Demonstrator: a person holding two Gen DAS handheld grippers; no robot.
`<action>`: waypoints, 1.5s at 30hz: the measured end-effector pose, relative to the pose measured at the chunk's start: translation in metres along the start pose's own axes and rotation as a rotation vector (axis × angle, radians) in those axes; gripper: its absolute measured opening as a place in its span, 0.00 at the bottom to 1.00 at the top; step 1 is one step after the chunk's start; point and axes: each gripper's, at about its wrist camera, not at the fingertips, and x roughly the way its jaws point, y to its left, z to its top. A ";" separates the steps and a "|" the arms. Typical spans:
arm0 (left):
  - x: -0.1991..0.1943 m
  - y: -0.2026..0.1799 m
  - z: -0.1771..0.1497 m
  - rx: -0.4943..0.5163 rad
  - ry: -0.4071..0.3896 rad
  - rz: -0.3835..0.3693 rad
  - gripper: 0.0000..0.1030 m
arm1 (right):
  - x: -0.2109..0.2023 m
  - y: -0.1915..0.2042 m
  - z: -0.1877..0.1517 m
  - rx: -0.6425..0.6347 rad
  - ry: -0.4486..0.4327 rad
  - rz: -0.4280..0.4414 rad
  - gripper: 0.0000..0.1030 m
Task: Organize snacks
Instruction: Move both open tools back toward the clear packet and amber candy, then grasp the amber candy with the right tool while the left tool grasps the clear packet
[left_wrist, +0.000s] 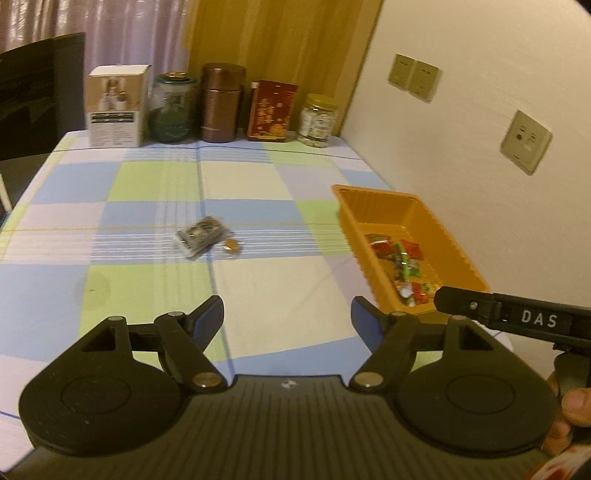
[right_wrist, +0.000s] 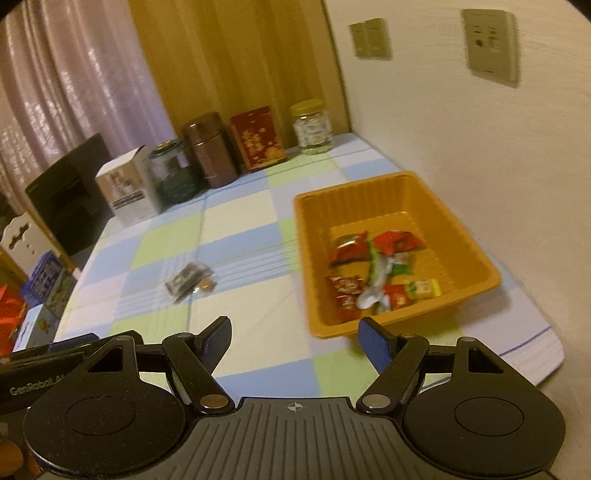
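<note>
Both tongs, left (left_wrist: 287, 319) and right (right_wrist: 294, 341), are held spread and empty above the checked table (left_wrist: 258, 295). Wrapped snacks (right_wrist: 376, 275) are seen inside the orange tray (right_wrist: 476, 258) by the wall. One grey packet (left_wrist: 201, 236) and a small brown sweet (left_wrist: 231, 245), just beside it, are left mid-table.

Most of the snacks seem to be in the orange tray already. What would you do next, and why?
Probably reach the left gripper, open and empty, toward the grey snack packet and the small wrapped candy beside it. They lie loose on the checked tablecloth, outside the orange tray.
</note>
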 end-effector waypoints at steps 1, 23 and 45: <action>-0.001 0.005 0.000 -0.006 -0.001 0.008 0.71 | 0.002 0.004 -0.001 -0.007 0.002 0.008 0.73; 0.066 0.101 0.032 0.046 0.019 0.093 0.71 | 0.110 0.063 0.013 -0.100 0.013 0.114 0.73; 0.161 0.166 0.047 0.017 0.031 0.111 0.71 | 0.261 0.102 0.014 -0.122 0.060 0.119 0.48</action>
